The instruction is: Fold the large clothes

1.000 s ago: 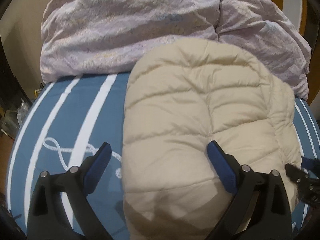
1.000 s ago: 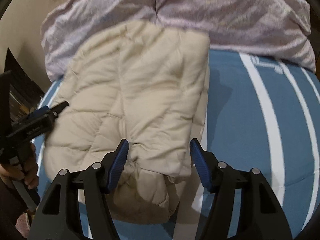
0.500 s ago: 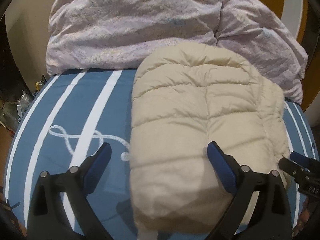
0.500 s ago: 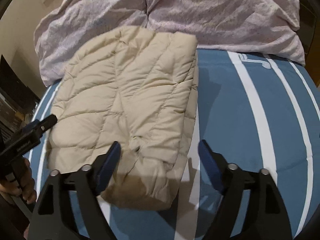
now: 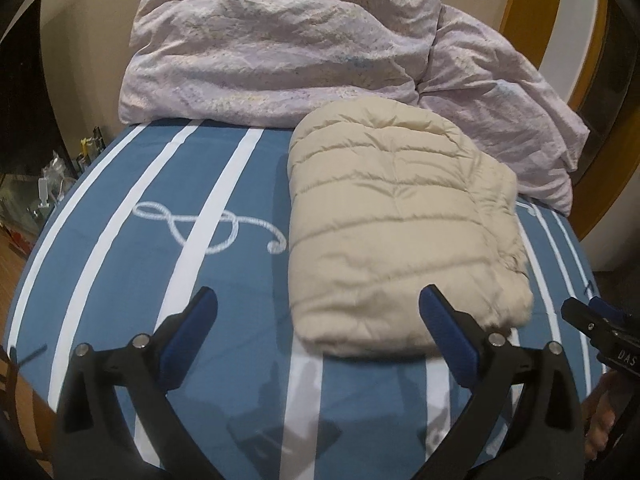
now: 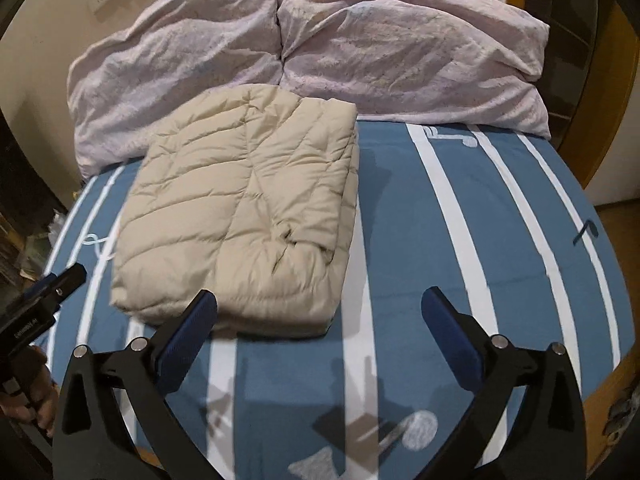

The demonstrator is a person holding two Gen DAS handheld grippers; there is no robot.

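Note:
A beige quilted puffer jacket (image 5: 396, 224) lies folded into a thick rectangle on the blue striped bed; it also shows in the right wrist view (image 6: 244, 204). My left gripper (image 5: 318, 320) is open and empty, held above the bed just in front of the jacket's near edge. My right gripper (image 6: 320, 320) is open and empty, in front of the jacket's near right corner. Neither touches the jacket. The right gripper's tip (image 5: 600, 328) shows at the right edge of the left wrist view; the left gripper's tip (image 6: 48, 292) shows at the left edge of the right wrist view.
A crumpled pale lilac duvet (image 5: 304, 48) is piled along the back of the bed against the wall, also in the right wrist view (image 6: 360, 40). The blue sheet with white stripes (image 6: 500, 216) stretches to the right. Cluttered items (image 5: 48, 184) stand beside the bed's left edge.
Both grippers have pulled back from the jacket toward the bed's near edge. The right gripper opened wider. The jacket now lies free, folded on the bed.

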